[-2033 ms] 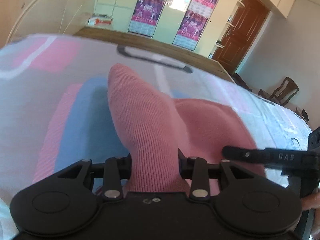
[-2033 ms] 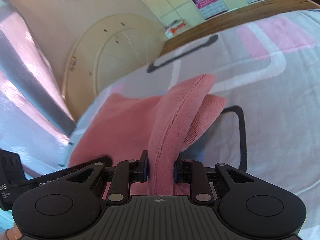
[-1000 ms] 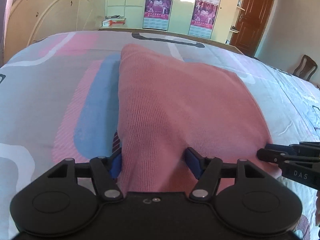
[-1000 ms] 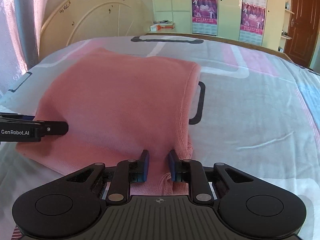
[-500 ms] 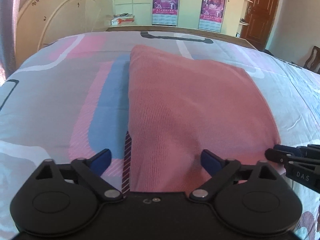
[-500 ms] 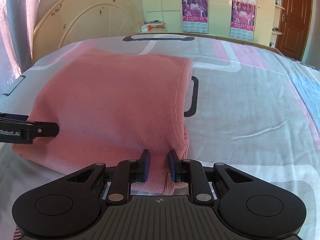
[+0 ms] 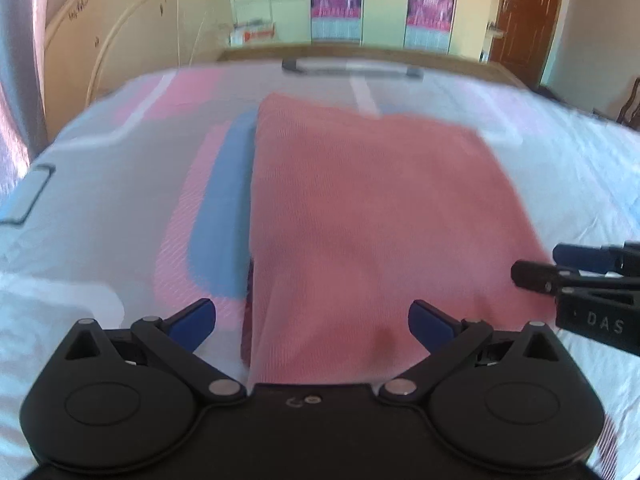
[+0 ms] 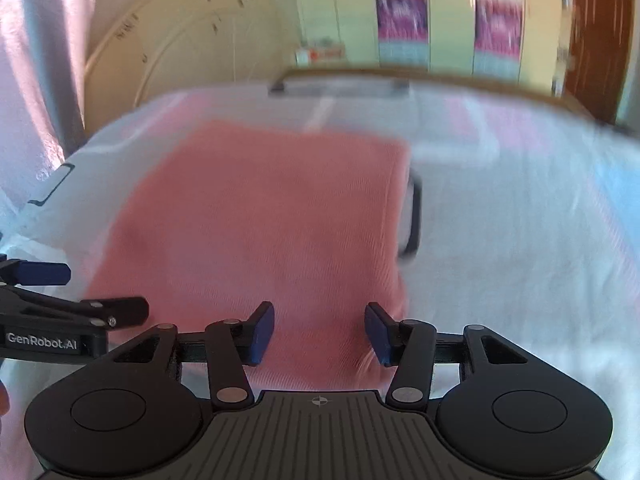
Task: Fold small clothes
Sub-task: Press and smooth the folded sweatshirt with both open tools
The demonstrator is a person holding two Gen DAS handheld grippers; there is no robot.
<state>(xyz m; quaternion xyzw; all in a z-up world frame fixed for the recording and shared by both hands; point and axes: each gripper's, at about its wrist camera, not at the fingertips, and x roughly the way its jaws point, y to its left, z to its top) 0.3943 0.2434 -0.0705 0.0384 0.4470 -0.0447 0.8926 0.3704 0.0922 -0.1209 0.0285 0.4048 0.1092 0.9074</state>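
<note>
A pink knit garment (image 7: 368, 208) lies folded flat as a rectangle on the patterned bed sheet (image 7: 120, 184); it also shows in the right wrist view (image 8: 264, 216). My left gripper (image 7: 312, 324) is open and empty over the garment's near left edge. My right gripper (image 8: 319, 334) is open and empty over the near right corner. The right gripper's fingers (image 7: 576, 276) show at the right of the left wrist view. The left gripper's fingers (image 8: 80, 312) show at the left of the right wrist view. Both views are motion-blurred.
The bed has a wooden far edge (image 7: 360, 54). Beyond it stand pale wardrobes with posters (image 7: 336, 4), a round headboard panel (image 7: 120, 52) at the left, a brown door (image 7: 524, 20) and a chair (image 7: 630, 104) at the right.
The garment was lowered and laid flat on the bed. Both grippers let go of it, the left first, then the right, and pulled back a little.
</note>
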